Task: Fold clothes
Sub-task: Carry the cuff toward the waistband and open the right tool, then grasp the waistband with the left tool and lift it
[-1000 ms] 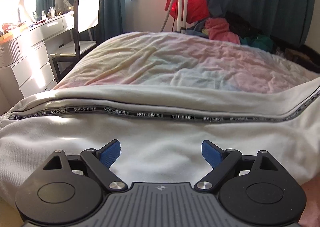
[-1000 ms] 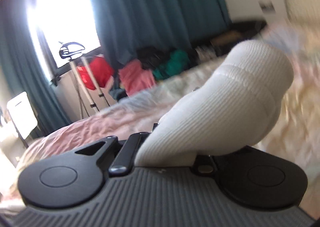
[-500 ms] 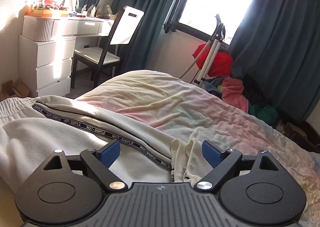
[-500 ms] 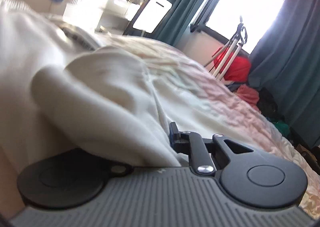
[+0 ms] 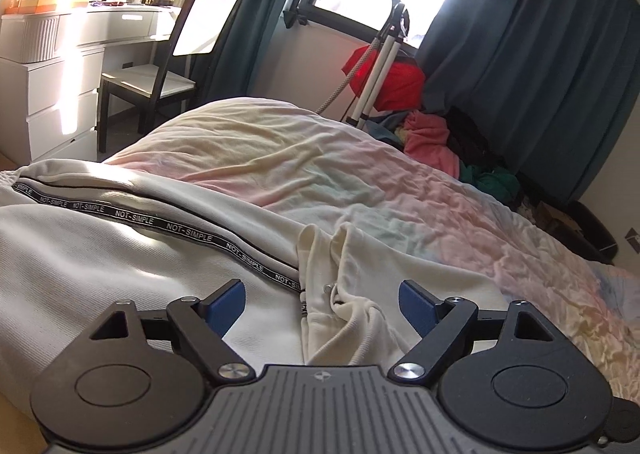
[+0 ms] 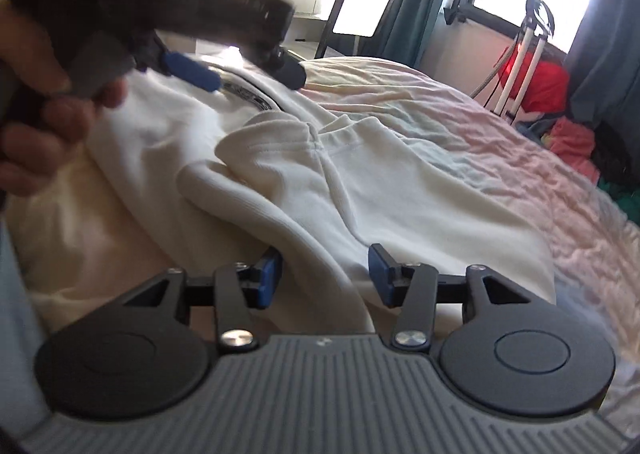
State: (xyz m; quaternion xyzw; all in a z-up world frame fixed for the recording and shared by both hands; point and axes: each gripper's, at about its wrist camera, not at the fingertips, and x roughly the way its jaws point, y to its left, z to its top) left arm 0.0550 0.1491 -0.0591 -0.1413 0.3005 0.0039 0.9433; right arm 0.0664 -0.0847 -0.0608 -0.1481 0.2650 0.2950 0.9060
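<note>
A white garment (image 5: 100,254) with a black "NOT-SIMPLE" tape stripe (image 5: 180,232) lies on the bed (image 5: 380,190). One end is folded back over the rest, and its ribbed hem (image 6: 276,142) lies on top. My left gripper (image 5: 321,306) hovers open just above the stripe's end, with only loose cloth below its blue pads (image 5: 226,308). The right wrist view shows a hand (image 6: 36,142) holding that gripper (image 6: 244,74). My right gripper (image 6: 324,278) is open, and a ridge of the folded cloth runs between its fingers (image 6: 268,282).
A white dresser (image 5: 52,94) and a chair (image 5: 160,82) stand left of the bed. At the far side are a tripod (image 5: 380,66), a red bundle (image 5: 396,82) and a pile of pink and green clothes (image 5: 432,142) under teal curtains (image 5: 540,54).
My right gripper carried the garment's ribbed end leftward over the rest, then opened and let it drop. My left gripper, open throughout, turned right toward the stripe's end.
</note>
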